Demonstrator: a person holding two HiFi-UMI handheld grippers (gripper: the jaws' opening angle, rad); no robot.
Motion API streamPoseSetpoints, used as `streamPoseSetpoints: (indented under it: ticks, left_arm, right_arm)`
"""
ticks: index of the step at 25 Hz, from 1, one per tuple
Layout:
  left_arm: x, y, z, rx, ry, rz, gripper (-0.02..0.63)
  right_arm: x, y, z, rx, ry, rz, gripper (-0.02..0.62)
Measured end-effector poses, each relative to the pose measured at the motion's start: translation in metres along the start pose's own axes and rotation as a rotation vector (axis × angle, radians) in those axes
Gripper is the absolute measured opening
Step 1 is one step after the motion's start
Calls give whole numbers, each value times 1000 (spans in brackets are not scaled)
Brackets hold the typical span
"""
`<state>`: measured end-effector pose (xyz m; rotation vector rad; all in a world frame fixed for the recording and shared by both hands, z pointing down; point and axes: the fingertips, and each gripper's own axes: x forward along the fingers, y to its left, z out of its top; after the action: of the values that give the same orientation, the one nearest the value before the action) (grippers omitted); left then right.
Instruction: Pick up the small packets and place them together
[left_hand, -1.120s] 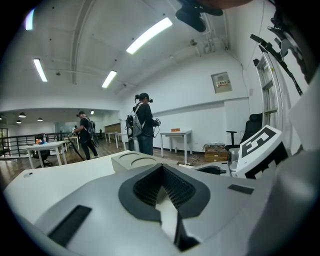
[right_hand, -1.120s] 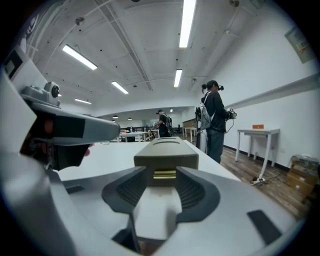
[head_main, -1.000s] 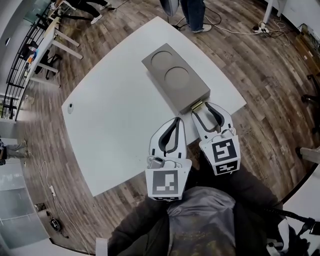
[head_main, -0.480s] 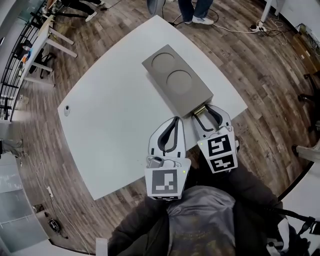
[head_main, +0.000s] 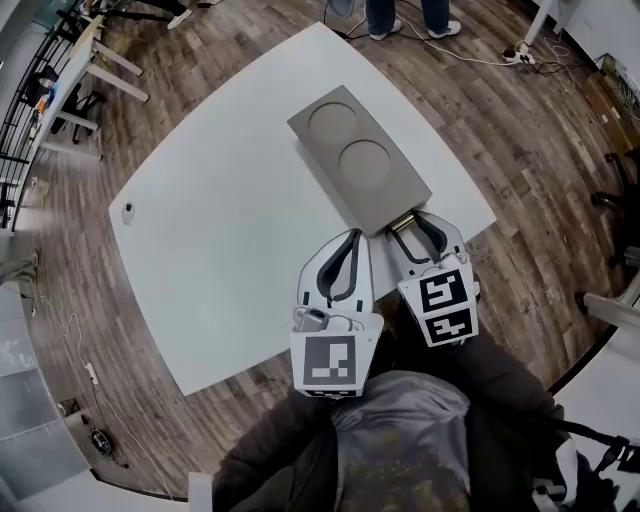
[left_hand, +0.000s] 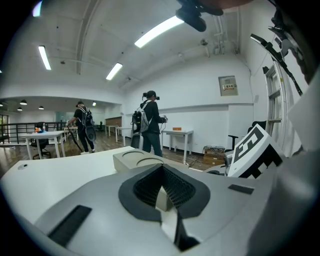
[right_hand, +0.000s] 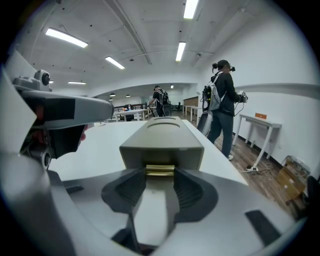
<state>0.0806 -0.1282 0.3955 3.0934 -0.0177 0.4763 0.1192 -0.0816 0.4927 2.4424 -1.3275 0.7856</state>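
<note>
A grey-beige box (head_main: 360, 160) with two round hollows in its lid lies at a slant on the white table (head_main: 220, 230). A gold packet (head_main: 402, 221) sticks out of a slot in the box's near end. My right gripper (head_main: 408, 220) is shut on it. In the right gripper view the gold packet (right_hand: 160, 170) fills the gap at the tips of my right gripper (right_hand: 160, 180), just under the box (right_hand: 162, 135). My left gripper (head_main: 350, 237) hovers to the left of it, shut and empty. In the left gripper view my left gripper (left_hand: 162, 172) points past the box (left_hand: 137, 160).
A small dark object (head_main: 127, 209) lies near the table's left corner. A person's legs (head_main: 400, 15) stand beyond the far end. Other desks (head_main: 90, 60) stand at the upper left. A power strip and cable (head_main: 520, 55) lie on the wooden floor at the upper right.
The right gripper has tipped slightly while staying at the box's near end with the gold packet between its tips. The left gripper has hardly shifted. The people beyond the table have moved right.
</note>
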Motion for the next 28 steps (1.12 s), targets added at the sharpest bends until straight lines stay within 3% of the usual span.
streamPoseSetpoints:
  ticks: [28]
  left_arm:
    - [-36,-65,-16,47,38,-85,1]
  right_arm:
    - [-67,9,-55,59,-8,-23,176]
